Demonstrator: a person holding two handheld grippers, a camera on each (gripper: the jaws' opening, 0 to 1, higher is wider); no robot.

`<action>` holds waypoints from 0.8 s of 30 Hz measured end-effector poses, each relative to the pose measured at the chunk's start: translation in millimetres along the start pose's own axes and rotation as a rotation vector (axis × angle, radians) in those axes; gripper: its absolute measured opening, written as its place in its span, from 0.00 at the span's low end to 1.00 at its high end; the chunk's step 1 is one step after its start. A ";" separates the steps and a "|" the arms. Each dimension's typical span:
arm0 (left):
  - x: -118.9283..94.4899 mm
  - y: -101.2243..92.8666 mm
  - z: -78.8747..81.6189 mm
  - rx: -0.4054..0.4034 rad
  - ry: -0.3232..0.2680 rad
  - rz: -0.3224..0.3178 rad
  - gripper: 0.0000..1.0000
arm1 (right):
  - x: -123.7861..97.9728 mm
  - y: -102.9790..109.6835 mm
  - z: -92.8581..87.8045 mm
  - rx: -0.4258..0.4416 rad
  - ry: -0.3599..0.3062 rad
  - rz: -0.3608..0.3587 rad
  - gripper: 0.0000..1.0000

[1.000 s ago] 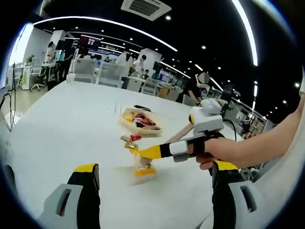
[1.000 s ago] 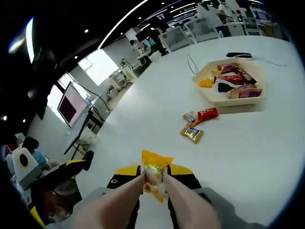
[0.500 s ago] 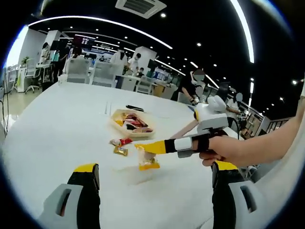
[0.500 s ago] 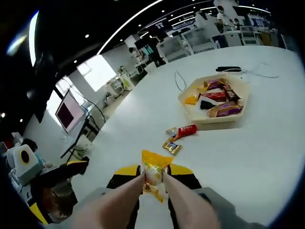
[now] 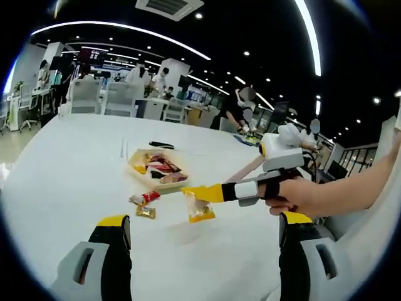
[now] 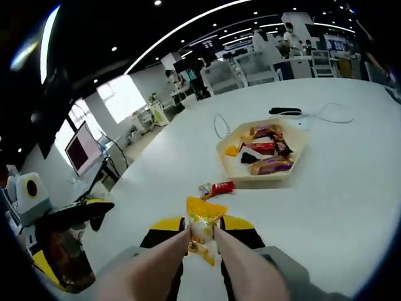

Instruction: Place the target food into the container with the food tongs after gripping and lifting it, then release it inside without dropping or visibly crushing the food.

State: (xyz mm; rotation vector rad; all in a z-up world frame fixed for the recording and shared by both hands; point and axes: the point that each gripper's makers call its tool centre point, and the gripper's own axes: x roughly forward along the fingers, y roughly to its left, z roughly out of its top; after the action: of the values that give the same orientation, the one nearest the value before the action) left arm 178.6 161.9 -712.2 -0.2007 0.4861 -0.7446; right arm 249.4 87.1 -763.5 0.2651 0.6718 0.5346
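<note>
moved: snack (image 6: pixel 202 227) now higher off the desk (image 6: pixel 351 188) | right tool (image 6: pixel 202 241) grasps tongs, which pinch snack | left tool (image 5: pixel 200 241) spread, unloaded | next: I carry it over tray (image 6: pixel 294 153), then loosen

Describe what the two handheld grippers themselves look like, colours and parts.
The left gripper has grey jaw bodies with black inner faces and yellow tips. The right gripper has yellow-tipped jaws, a black body with a white band, and a white box on top; pale tongs run along its jaws. The hand wears no glove.

One tray (image 6: pixel 294 157) (three loose snacks (image 5: pixel 145 205))
</note>
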 end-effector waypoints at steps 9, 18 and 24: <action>3.5 2.6 -2.5 0.006 0.019 -0.034 0.99 | -8.5 -0.2 25.1 -0.047 -0.055 -0.030 0.21; 14.3 2.3 -1.2 -0.013 0.015 -0.053 0.99 | -12.9 -1.2 40.2 -0.095 -0.073 -0.042 0.21; 17.1 3.6 1.0 -0.013 0.017 -0.053 0.99 | -14.5 1.8 50.5 -0.152 -0.092 -0.037 0.21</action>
State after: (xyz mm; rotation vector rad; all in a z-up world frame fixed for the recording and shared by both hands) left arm 192.0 152.7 -718.6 -0.2204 0.5036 -0.7960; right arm 272.1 77.5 -717.0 0.1340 0.5425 0.5323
